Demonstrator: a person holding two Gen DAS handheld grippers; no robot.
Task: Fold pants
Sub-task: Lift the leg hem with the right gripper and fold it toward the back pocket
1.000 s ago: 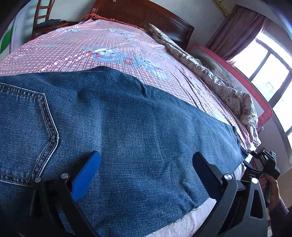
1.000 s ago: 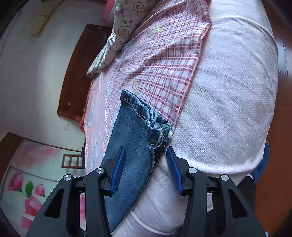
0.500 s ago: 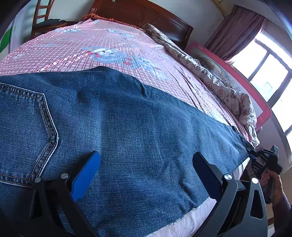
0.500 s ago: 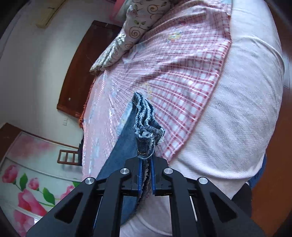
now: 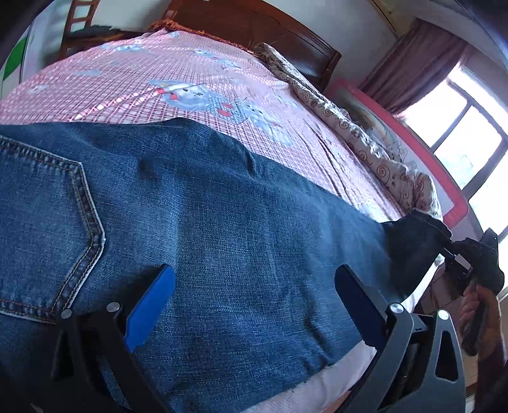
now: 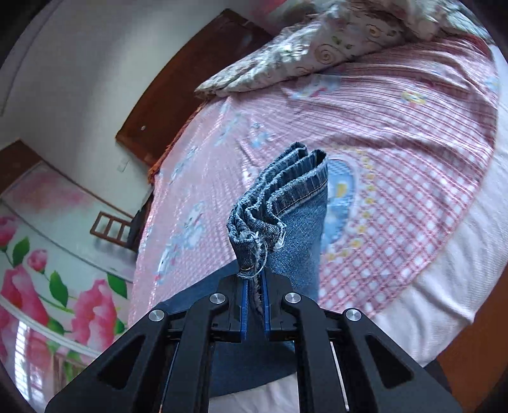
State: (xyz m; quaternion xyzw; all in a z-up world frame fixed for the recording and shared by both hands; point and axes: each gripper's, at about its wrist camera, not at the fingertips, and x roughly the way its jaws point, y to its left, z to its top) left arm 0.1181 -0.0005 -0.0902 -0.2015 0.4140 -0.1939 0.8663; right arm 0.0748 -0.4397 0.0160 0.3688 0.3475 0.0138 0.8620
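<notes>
Blue denim jeans [image 5: 222,228] lie flat along the near edge of the bed, back pocket at the left. My left gripper [image 5: 254,295] is open and hovers over the thigh part, holding nothing. My right gripper [image 6: 253,305] is shut on the bunched leg hems [image 6: 282,203] and holds them lifted off the bed. In the left wrist view the right gripper [image 5: 444,246] shows at the far right with the raised hem end [image 5: 412,235].
The bed has a pink checked sheet [image 5: 190,79] and a white mattress edge [image 6: 444,286]. A swirl-patterned quilt [image 5: 365,133] lies along the far side. A dark wooden headboard [image 5: 254,28] and a window [image 5: 470,133] stand beyond.
My right gripper closed on the leg hems and lifted them off the bed. The left gripper stayed open in place over the jeans.
</notes>
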